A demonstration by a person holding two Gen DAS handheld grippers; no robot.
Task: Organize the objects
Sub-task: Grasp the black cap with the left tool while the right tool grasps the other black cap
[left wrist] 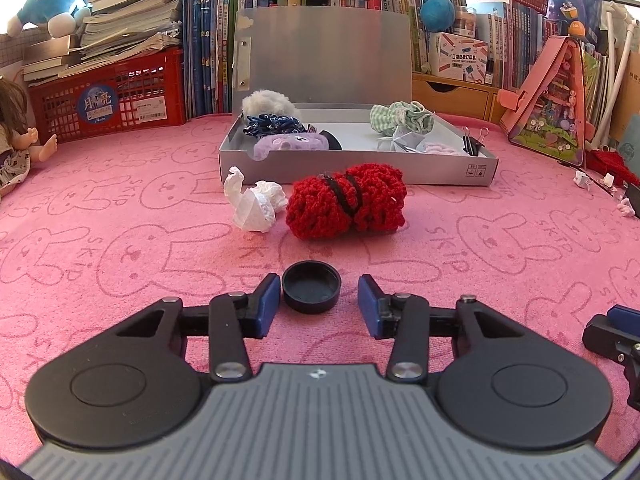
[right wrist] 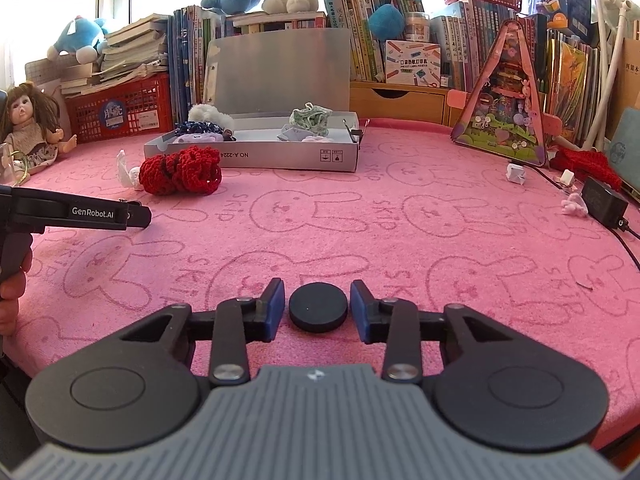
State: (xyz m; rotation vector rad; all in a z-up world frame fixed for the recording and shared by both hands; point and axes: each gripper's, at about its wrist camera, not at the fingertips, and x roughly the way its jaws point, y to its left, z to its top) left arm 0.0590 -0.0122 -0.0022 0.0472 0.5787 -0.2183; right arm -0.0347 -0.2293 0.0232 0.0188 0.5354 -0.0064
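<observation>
On pink rabbit-print cloth: 2 black caps being taken, box part-filled.

Left wrist view: left gripper brackets an upturned black cap, hollow side up; the left pad touches its rim, the right pad stands just clear, so not yet clamped. Red crochet bundle at 12 o'clock and crumpled tissue at 11 lie loose before the open grey box, which already holds several soft items. Right wrist view: right gripper has a flat black disc cap between its pads, seemingly clamped on it, though slivers of cloth show either side. Box at 11 o'clock. Judged: roughly half sorted; both caps, bundle and tissue are left.
</observation>
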